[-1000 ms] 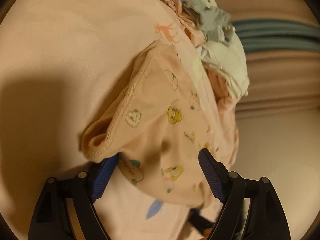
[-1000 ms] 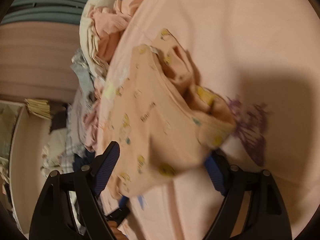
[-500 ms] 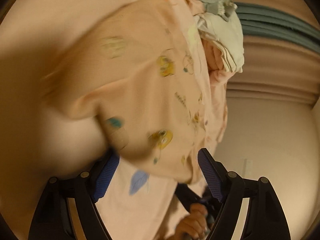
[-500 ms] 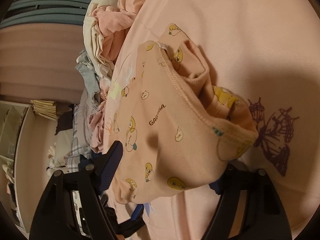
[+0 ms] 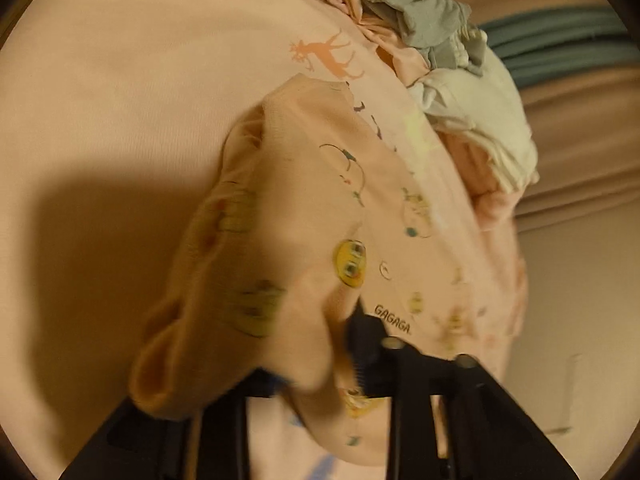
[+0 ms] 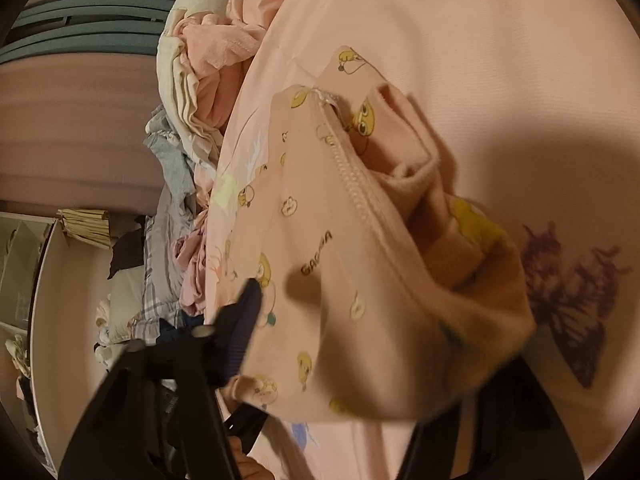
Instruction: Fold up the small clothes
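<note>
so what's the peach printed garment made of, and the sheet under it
The peach garment looks like soft knit cotton with a fleecy matte inside: ribbed stitched hem, fuzzy folded lining. The pink sheet looks like smooth, thin woven cloth with flat prints; the fibre is uncertain.

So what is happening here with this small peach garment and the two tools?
A person is folding a small peach garment printed with yellow cartoon figures, on a pink sheet. The left hand-held gripper appears shut on the cloth, which drapes over it. The right hand-held gripper has the garment bunched across its fingers; one finger is hidden, so its state is unclear. A pile of other clothes lies at the sheet's edge. The fold is not finished.
</note>
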Available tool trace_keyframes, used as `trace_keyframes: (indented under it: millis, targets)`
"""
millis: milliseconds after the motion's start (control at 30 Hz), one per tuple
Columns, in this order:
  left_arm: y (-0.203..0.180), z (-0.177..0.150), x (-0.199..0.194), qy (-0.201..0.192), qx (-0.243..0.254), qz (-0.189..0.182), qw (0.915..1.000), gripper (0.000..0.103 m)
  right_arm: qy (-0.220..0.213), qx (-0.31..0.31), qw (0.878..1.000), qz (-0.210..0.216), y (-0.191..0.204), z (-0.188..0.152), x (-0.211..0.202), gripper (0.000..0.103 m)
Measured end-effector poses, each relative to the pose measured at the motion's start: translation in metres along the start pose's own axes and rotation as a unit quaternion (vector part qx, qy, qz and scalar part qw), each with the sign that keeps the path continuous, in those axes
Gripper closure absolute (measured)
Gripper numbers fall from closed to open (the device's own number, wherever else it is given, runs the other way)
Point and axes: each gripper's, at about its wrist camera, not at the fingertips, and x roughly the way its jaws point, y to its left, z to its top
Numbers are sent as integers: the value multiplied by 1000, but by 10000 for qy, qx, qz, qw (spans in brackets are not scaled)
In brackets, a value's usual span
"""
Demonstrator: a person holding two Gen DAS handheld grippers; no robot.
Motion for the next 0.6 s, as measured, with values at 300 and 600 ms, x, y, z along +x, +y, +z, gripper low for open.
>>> trace_keyframes:
  millis: [300, 600]
  targets:
    - [-19, -23, -42, -417, 646, 323, 9965, 88, 363, 74, 9941, 1017, -10, 2, -24, 94]
    - [16, -98, -92, 74, 876, 272, 9958, 89, 570, -575, 9946, 650, -26, -62, -91, 93]
